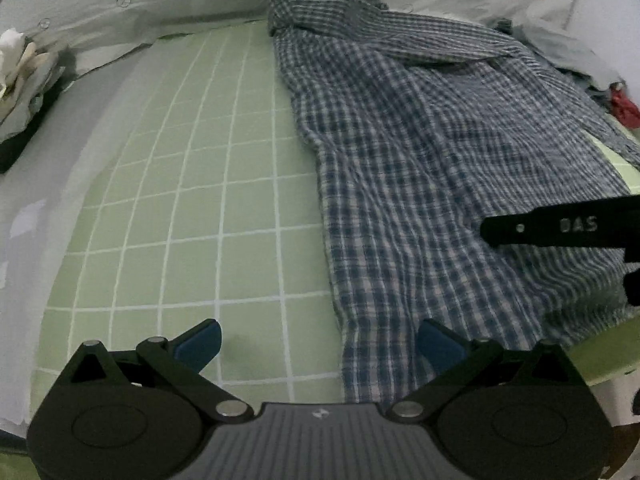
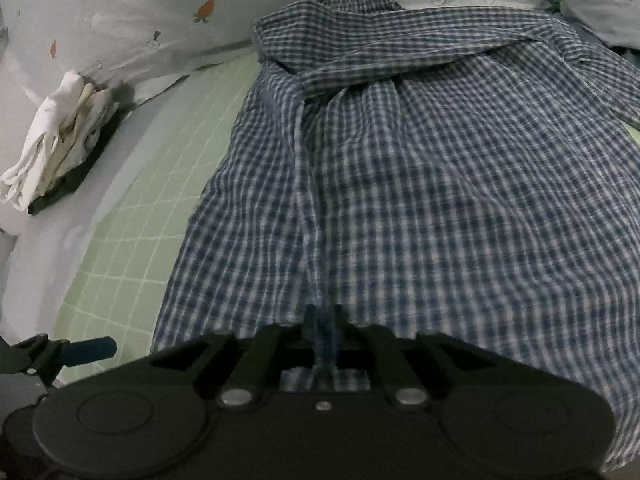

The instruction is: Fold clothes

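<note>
A blue and white checked shirt (image 1: pixel 432 152) lies spread on a green grid mat (image 1: pixel 192 208), collar at the far end. My left gripper (image 1: pixel 320 346) is open and empty, straddling the shirt's near left hem corner just above the mat. My right gripper (image 2: pixel 322 320) is shut on the shirt's (image 2: pixel 420 184) near hem, with a pinch of cloth between its fingers. The right gripper's finger (image 1: pixel 560 228) shows at the right edge of the left wrist view. The left gripper's blue fingertip (image 2: pixel 90 348) shows at the lower left of the right wrist view.
The mat (image 2: pixel 132 248) lies on a pale bedsheet with carrot prints (image 1: pixel 100 4). A pile of white cloth on a dark item (image 2: pixel 60 136) sits far left. More clothes, one red (image 1: pixel 624 110), lie at the far right.
</note>
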